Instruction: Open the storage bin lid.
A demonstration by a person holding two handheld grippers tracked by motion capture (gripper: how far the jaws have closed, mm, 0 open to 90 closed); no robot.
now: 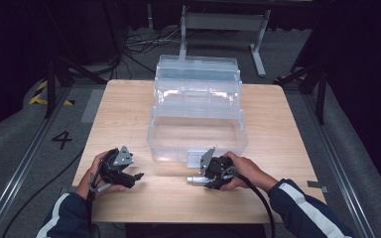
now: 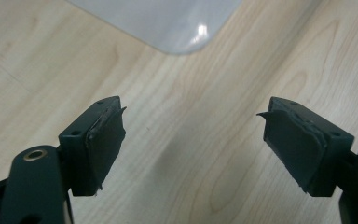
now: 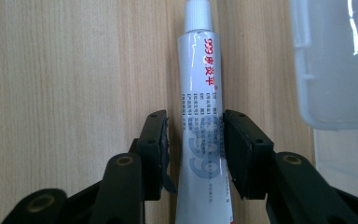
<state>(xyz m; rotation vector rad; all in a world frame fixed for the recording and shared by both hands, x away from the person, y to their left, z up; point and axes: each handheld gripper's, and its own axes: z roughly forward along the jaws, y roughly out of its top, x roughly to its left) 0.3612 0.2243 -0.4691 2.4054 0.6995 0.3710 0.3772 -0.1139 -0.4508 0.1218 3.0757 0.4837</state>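
The right gripper [image 3: 193,140] is clenching its fingers [image 3: 154,140] around the tube [image 3: 203,116] lying flat on the surface [image 1: 129,114], likely to lift it into the open box [image 1: 198,134] just beside, while the left gripper [image 2: 193,140] is idling with fingers released.

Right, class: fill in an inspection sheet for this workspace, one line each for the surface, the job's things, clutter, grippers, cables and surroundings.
Surface: light wooden table, bare around the work.
Job's things: white squeeze tube with red lettering and ribbed white cap, lying flat on the wood; clear plastic tiered storage box, opened out, trays empty, beside the tube.
Clutter: nothing seen.
Grippers: right gripper has its jaws around the tube's lower body, looking closed on it; left gripper is wide open over bare wood, holding nothing.
Cables: black cable trailing from the right gripper; more black cables on the floor behind the table.
Surroundings: grey floor, white metal frame, yellow-black floor tape.
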